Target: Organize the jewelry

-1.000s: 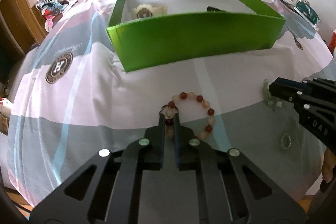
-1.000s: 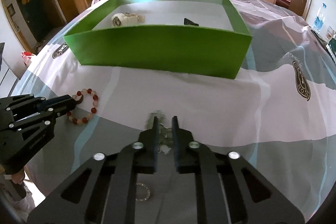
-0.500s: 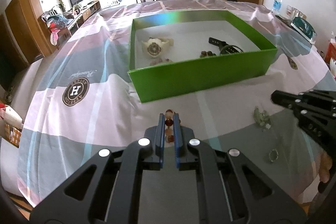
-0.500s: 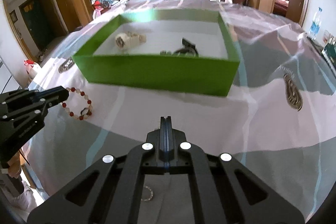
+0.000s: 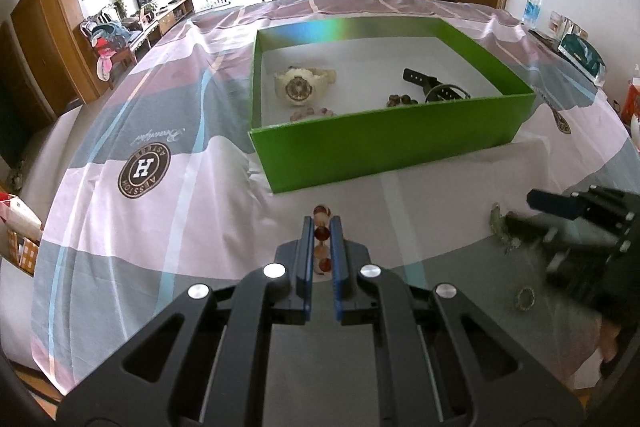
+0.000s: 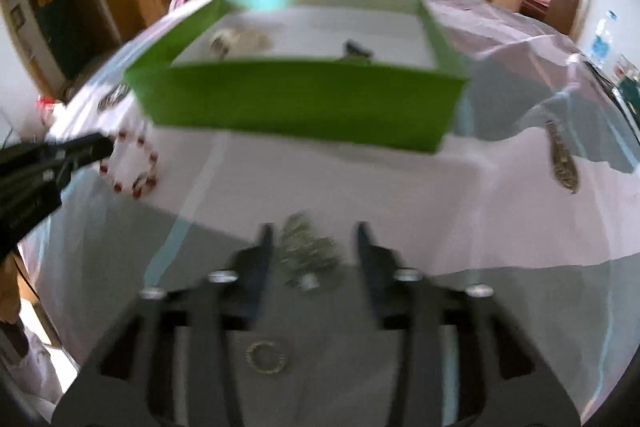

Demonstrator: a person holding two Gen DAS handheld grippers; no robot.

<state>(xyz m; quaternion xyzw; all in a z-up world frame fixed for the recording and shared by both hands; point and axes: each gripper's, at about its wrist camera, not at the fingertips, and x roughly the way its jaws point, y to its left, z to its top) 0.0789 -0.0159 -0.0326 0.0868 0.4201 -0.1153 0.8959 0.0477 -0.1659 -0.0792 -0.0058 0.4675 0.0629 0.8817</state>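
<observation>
The left gripper (image 5: 320, 239) now holds the red-and-cream bead bracelet (image 5: 322, 227) clamped and lifted off the tablecloth, ready for the green cardboard box (image 5: 384, 139). The right gripper (image 6: 314, 247), shut a moment ago, is opening around the silvery chain cluster (image 6: 306, 251), not gripping it.

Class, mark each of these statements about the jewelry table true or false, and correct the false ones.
1. The left gripper is shut on the bead bracelet. True.
2. The green box is empty. False: it holds a cream watch, a black watch and some beads.
3. The right gripper grips the silver chain. False: its jaws are opening and stand apart from the chain, which lies between them on the cloth.
4. A small ring lies on the cloth outside the box. True.
</observation>
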